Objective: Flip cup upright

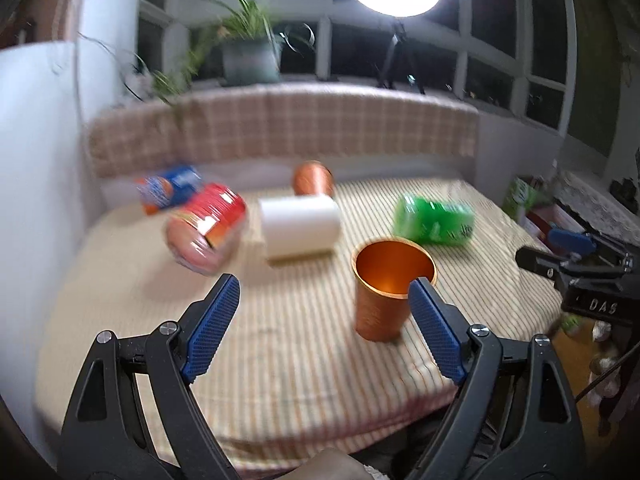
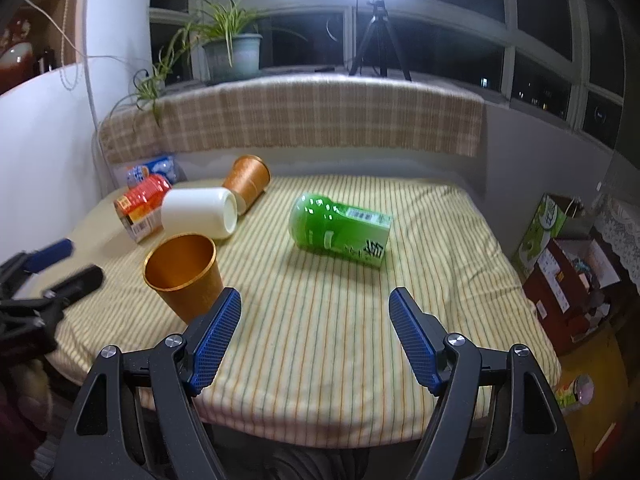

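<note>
An orange metal cup (image 1: 384, 292) stands upright, mouth up, on the striped tablecloth (image 1: 280, 344); it also shows in the right wrist view (image 2: 184, 276). My left gripper (image 1: 324, 292) is open and empty; its right finger (image 1: 434, 328) is beside the cup's near side, and I cannot tell whether it touches. My right gripper (image 2: 314, 304) is open and empty over bare cloth, with the cup just left of its left finger (image 2: 216, 332). A second orange cup (image 2: 247, 182) lies on its side at the back, as does a white cup (image 2: 200, 212).
A green bottle (image 2: 340, 230) lies on its side right of centre. A red can (image 2: 140, 204) and a blue packet (image 2: 154, 170) lie at the back left. Boxes (image 2: 568, 276) stand off the table's right edge. A plaid bench back (image 2: 288, 120) runs behind.
</note>
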